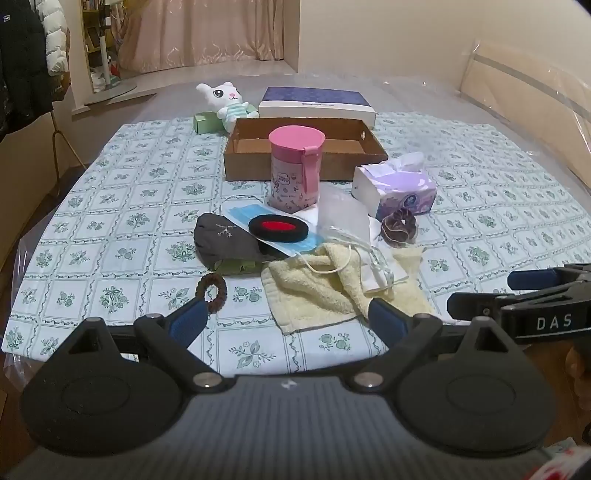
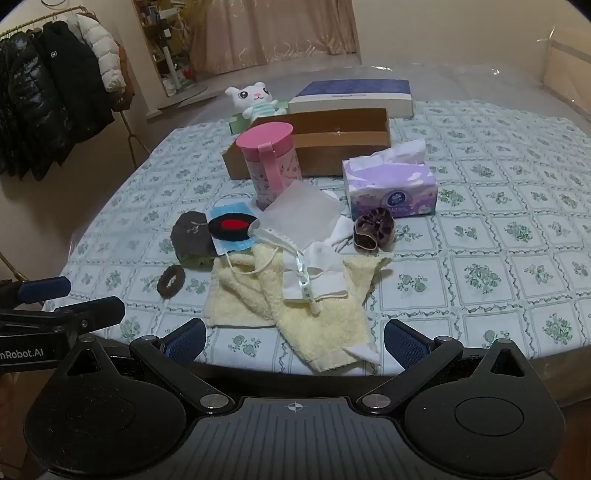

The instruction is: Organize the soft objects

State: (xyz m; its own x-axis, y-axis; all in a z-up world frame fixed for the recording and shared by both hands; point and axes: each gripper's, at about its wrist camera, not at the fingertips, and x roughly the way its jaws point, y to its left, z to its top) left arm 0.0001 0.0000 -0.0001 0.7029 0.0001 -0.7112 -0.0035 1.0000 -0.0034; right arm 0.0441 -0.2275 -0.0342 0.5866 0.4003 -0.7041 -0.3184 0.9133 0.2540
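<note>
Covering the table [image 1: 110, 206] is a pale cloth printed with green floral squares, under a clear plastic sheet that runs past the far edge. Room behind: pink curtain [image 1: 207, 33], cream walls, dark and white puffer jackets on a rack [image 2: 55, 92] at left.

Soft things sit in a loose heap mid-table:
- cream terry towel [image 1: 314, 291], crumpled, nearest the near edge
- white folded cloth with a cord [image 2: 321, 273] lying on the towel
- translucent plastic pouch [image 2: 306, 214] over the heap
- blue pleated face mask [image 1: 251, 225], partly hidden under a black round pad with a red centre [image 1: 279, 229]
- grey knit item [image 1: 225, 240]; something green underneath, too covered to identify
- brown fuzzy hair tie [image 1: 210, 291] alone, flat, just left of the towel
- dark brown scrunchie [image 1: 399, 229] beside the purple tissue pack [image 1: 399, 192]

Behind the heap: pink lidded tub [image 1: 295, 170], upright, in front of an open shallow cardboard box [image 1: 306, 147]. Further back a white plush rabbit [image 1: 225, 103] leans on a small green box [image 1: 205, 123], next to a flat blue-and-white box [image 1: 317, 103].

Left tool [image 1: 288, 321]: released, blue ribbed pads spread wide, nothing between them, over the near table edge. Right tool [image 2: 293, 341]: same, released and empty, towel edge ahead of it. Each tool's tip is cut off at the frame side in the other's view
</note>
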